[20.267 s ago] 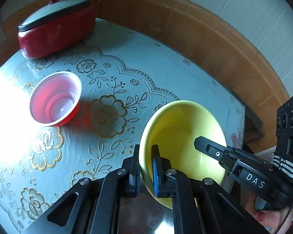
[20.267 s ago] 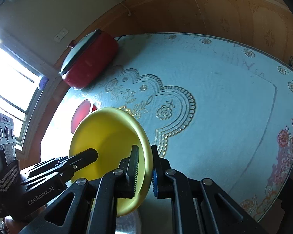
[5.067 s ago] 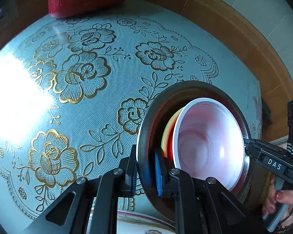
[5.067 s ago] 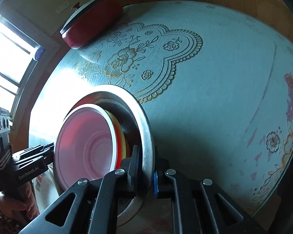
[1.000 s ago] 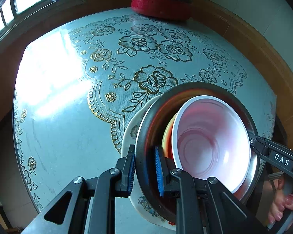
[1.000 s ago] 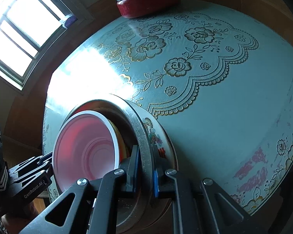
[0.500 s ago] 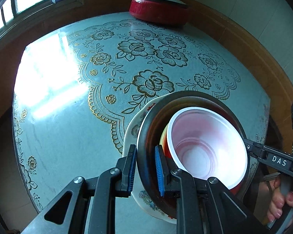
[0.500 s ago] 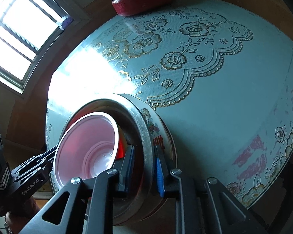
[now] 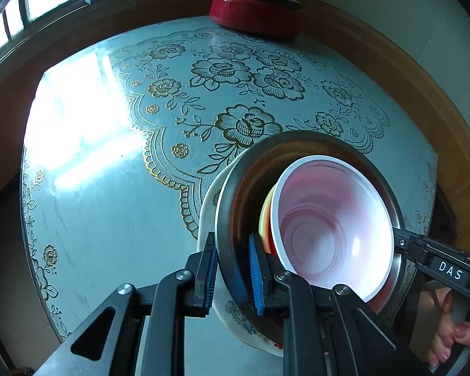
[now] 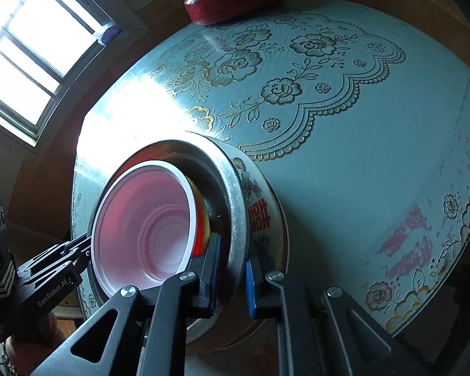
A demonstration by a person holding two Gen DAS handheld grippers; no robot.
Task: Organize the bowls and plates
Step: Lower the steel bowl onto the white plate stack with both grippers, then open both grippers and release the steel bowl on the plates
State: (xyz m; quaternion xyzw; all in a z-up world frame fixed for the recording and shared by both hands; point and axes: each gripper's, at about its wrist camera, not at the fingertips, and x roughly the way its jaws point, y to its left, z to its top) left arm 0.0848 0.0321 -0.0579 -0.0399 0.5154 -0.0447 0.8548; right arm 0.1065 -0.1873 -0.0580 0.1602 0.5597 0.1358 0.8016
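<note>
Nesting appears complete: red bowl point(image 9: 332, 222) inside yellow bowl point(image 9: 264, 219) inside steel bowl point(image 10: 235, 194), set on the floral plate point(image 10: 266, 206) at the counter point(image 9: 109, 203) near edge. Left tongs point(image 9: 232, 272) and right tongs point(image 10: 232, 275) straddle the steel rim, parted (releasing, apparently); only withdrawal remains.

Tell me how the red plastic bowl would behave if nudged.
Probably light and somewhat flexible: the red bowl looks like thin, translucent plastic. It sits off-centre, loosely nested inside the steel bowl, so a nudge would likely slide or rock it.
</note>
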